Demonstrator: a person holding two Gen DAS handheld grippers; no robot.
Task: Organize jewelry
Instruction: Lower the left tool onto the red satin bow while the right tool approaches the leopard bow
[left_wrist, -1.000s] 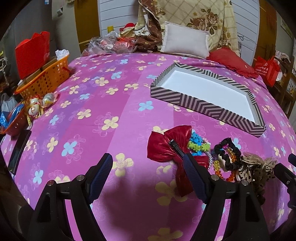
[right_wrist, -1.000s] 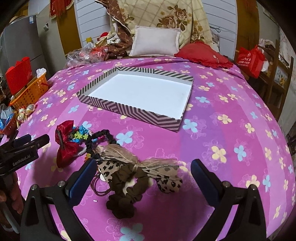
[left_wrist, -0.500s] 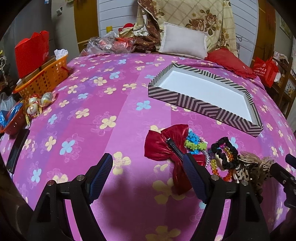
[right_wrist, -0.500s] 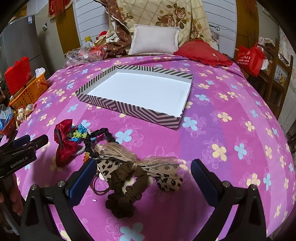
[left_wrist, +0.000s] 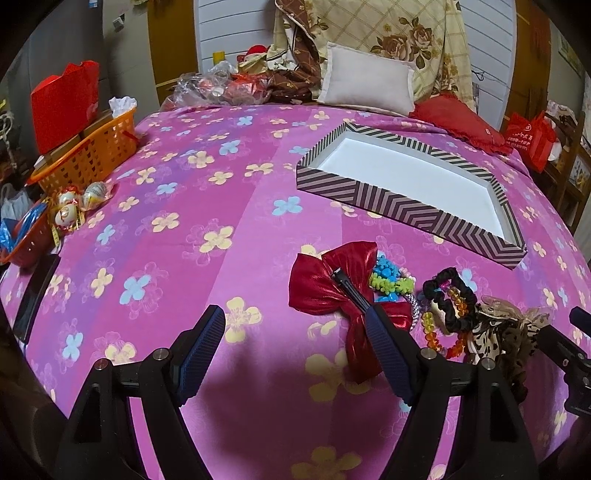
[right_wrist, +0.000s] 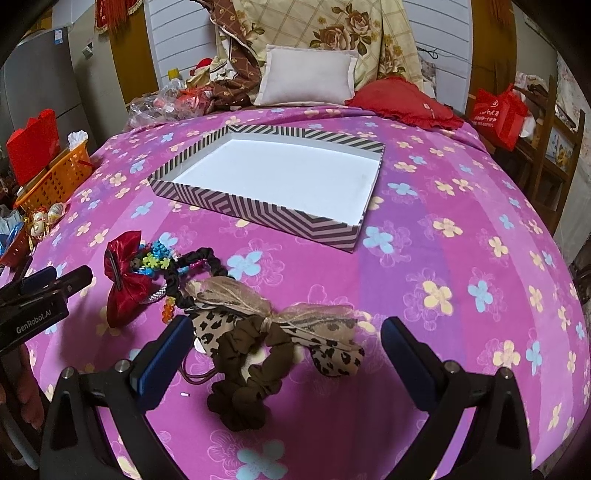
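A pile of hair accessories and beads lies on the pink flowered bedspread in front of an empty striped box. The pile holds a red satin bow clip, coloured bead bracelets, a black scrunchie, a leopard-print bow and a brown scrunchie. My left gripper is open and empty, its right finger over the red bow's lower edge. My right gripper is open and empty, its fingers either side of the brown scrunchie and leopard bow.
An orange basket and a red bag stand at the bed's left edge, with wrapped eggs beside them. Pillows and bedding lie at the headboard. A red bag hangs on furniture at the right.
Both grippers have drawn back and risen slightly, so the box and pile sit a little farther away. Nothing has been picked up.
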